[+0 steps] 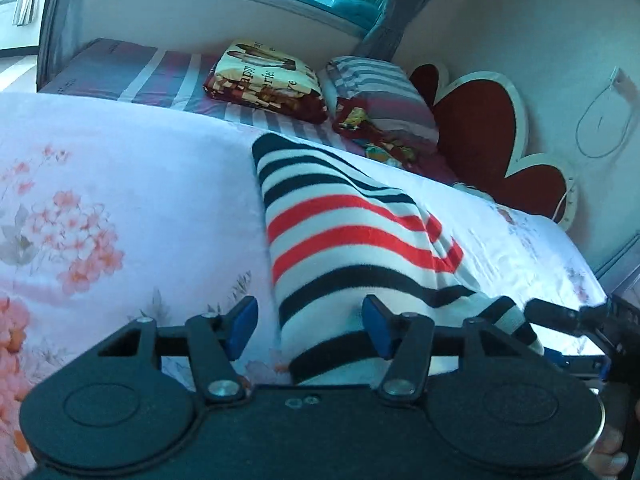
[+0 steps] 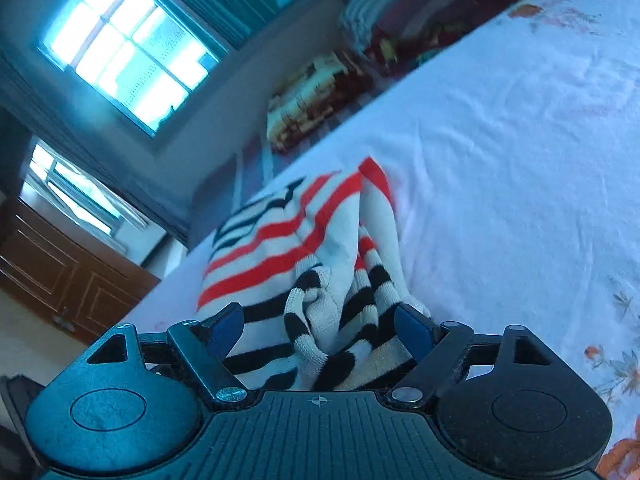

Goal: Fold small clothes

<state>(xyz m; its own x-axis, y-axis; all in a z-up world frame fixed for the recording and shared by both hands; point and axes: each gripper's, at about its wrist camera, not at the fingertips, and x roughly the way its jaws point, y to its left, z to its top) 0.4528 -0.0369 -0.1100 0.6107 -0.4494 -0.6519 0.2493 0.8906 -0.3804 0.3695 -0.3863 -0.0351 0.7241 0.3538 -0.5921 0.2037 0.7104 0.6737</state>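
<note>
The striped top (image 1: 352,240) lies partly folded on the bed (image 1: 120,184), its near end between both sets of fingers. The left gripper (image 1: 310,330) and right gripper (image 2: 320,326) stand wide, holding nothing. Pinch both near corners evenly (the right side is bunched) before folding. Pillows (image 1: 268,80) sit under the window (image 2: 128,48).

printed pillow (image 1: 264,76) by the window wall, says "Happy" across it, smaller letters under that too blurry to make out
</note>
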